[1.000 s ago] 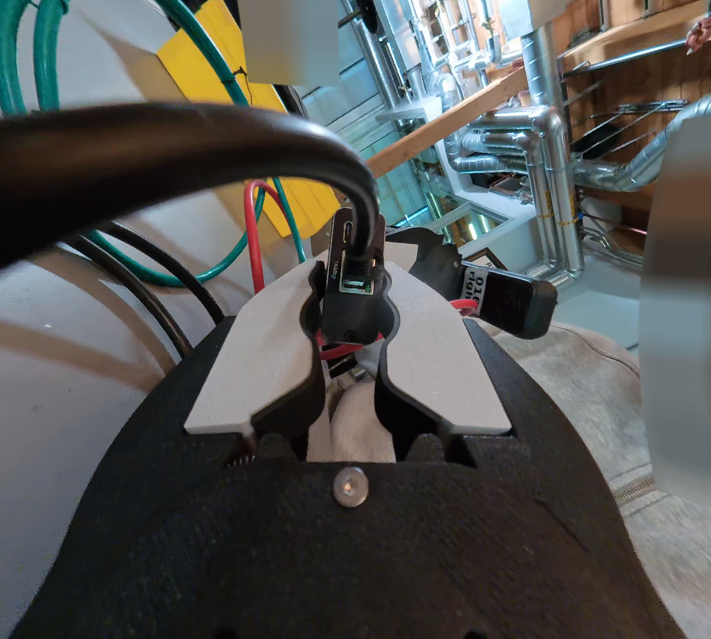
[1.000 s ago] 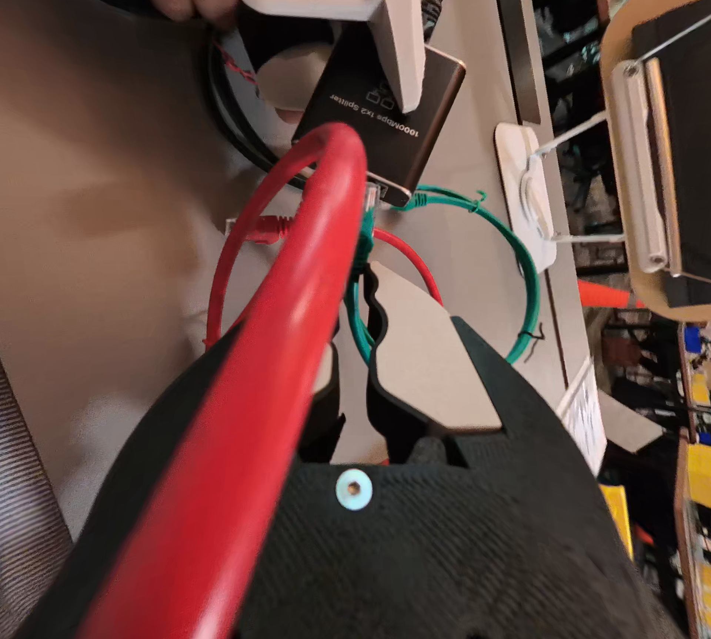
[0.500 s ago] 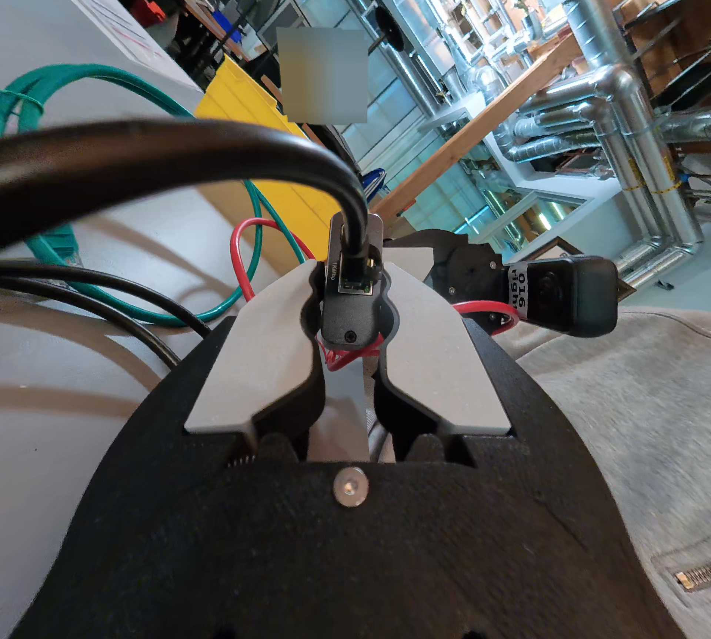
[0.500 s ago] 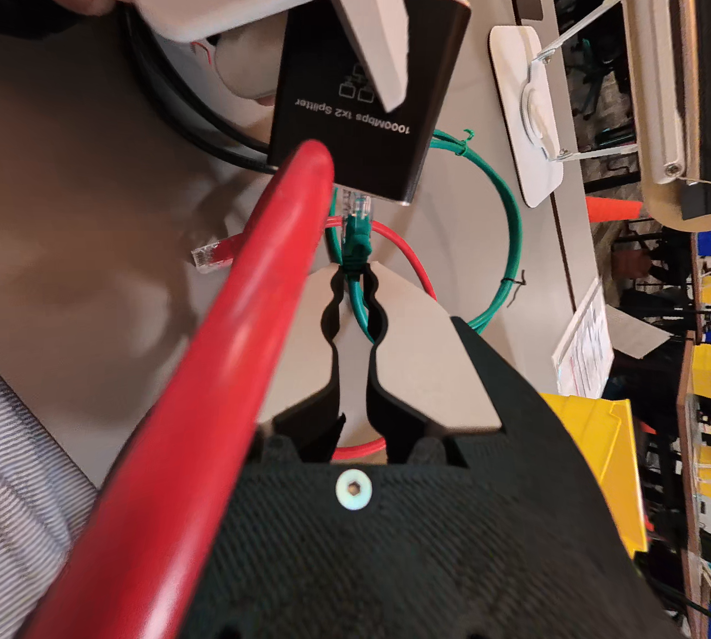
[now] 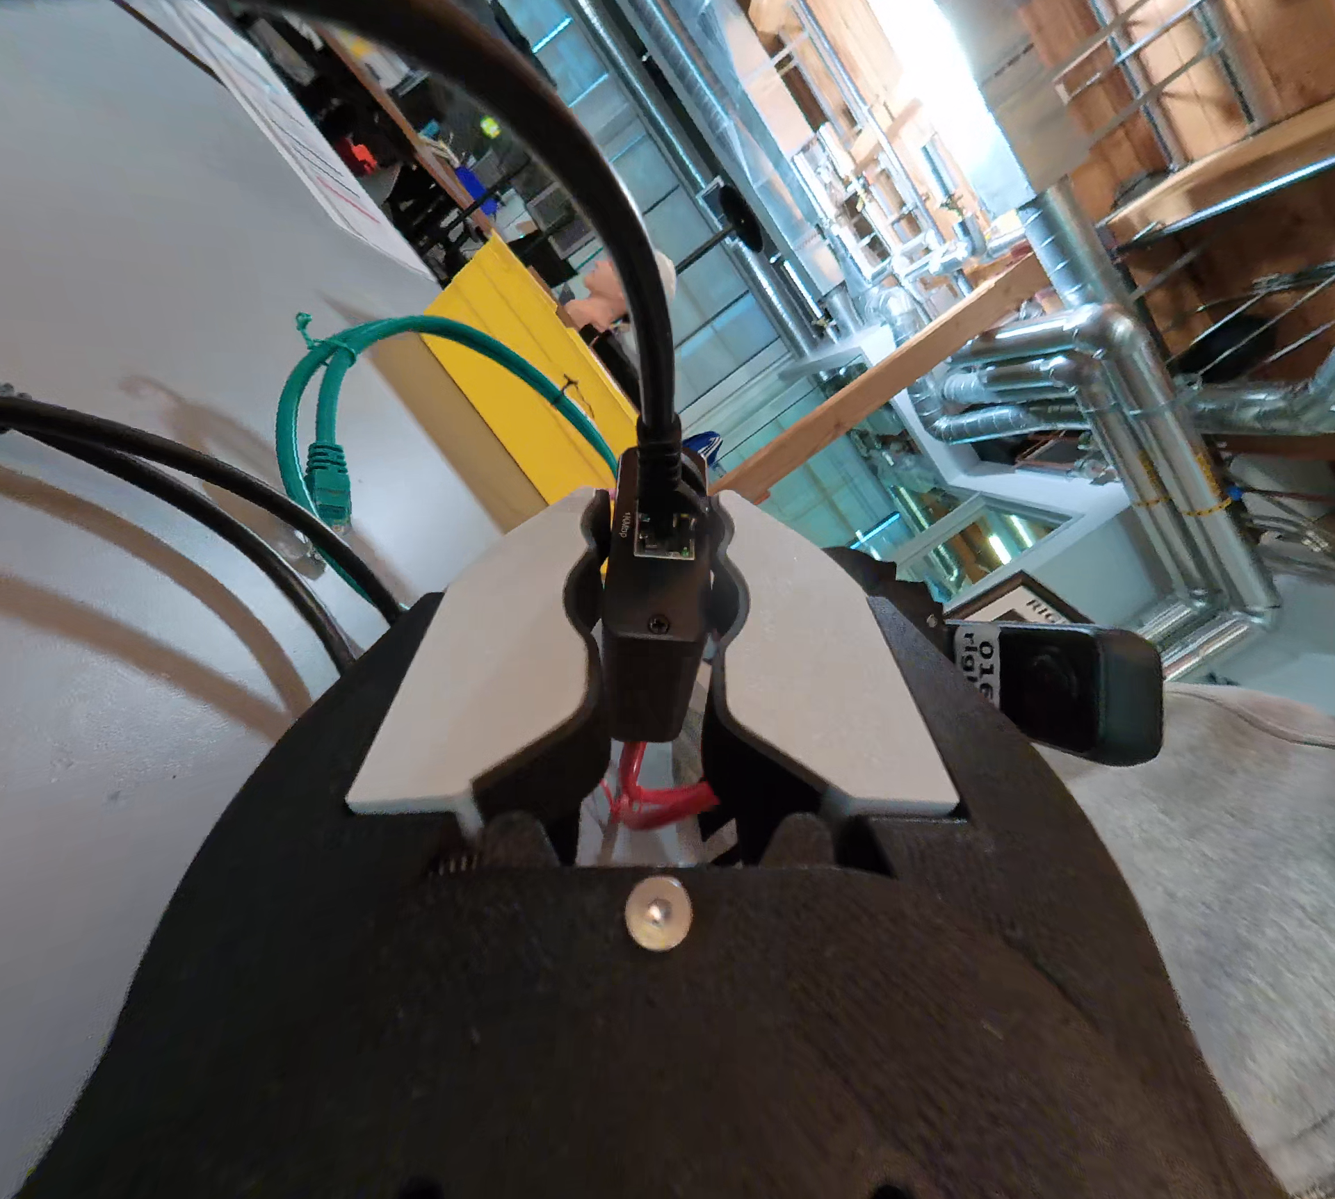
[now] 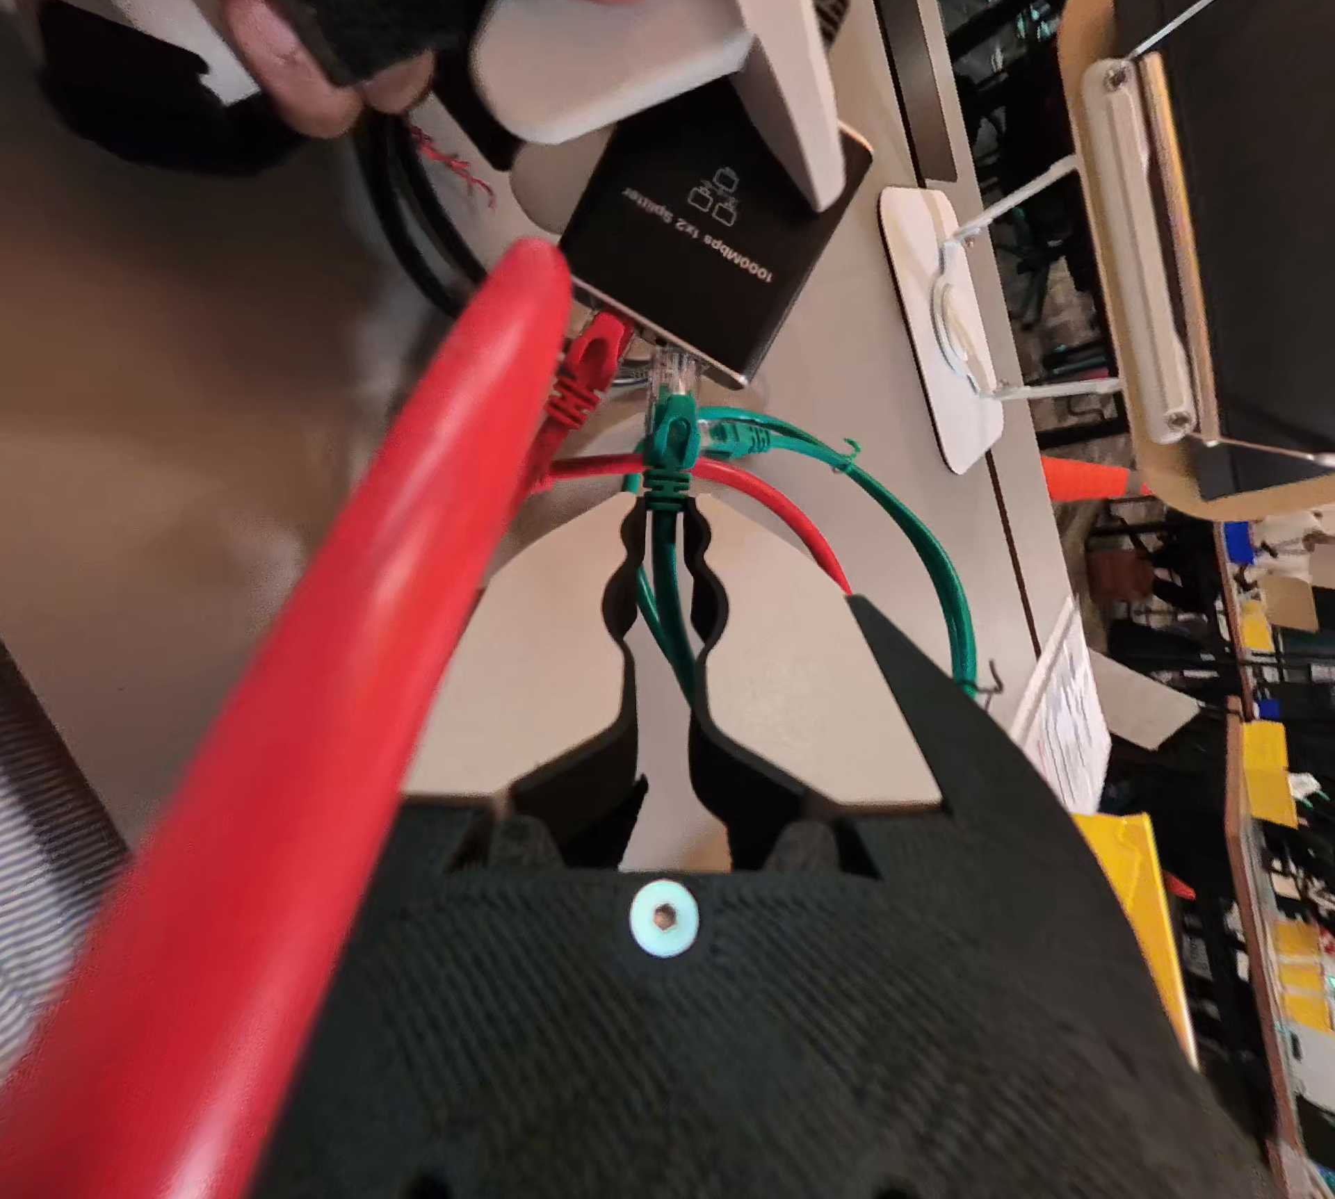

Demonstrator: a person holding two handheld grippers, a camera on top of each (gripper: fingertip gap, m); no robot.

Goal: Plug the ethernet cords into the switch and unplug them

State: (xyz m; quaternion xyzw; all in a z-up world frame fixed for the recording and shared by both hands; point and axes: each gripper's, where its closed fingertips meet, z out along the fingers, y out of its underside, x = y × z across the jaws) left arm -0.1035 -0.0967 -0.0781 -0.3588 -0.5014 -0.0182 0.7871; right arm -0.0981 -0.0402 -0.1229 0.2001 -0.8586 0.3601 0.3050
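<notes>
Your left tongs [image 5: 654, 576] are pinching the switch [image 5: 654, 623] edge-on, its narrow black body clamped in the notch between the two grey pads, with a thick black cord [image 5: 506, 103] rising from its far end and arching back over the camera. One empty port faces you on that end. From the right wrist view the same switch [image 6: 704, 247] shows its flat top, gripped by the left tongs [image 6: 751, 103] while your gloved hand [image 6: 347, 2] wraps the handle above.

Your right tongs [image 6: 668, 514] are nearly closed, squeezing the green cord [image 6: 668, 576] just behind its boot. Its clear plug [image 6: 672, 370] sits at the mouth of the switch's near port (whether it is fully seated I cannot tell). A red plug [image 6: 589, 370] is in the port beside it, and the red cord [image 6: 347, 623] sweeps large and blurred across the left of the view, then loops under the green one and over the right pad.

The green cord's other end [image 5: 329, 475] hangs loose over the pale desk [image 5: 144, 370], its coil held by a twist tie. On the desk beyond the switch stands a white stand [image 6: 939, 327] with a wire frame. A yellow bin [image 5: 506, 384] sits past the desk's edge.
</notes>
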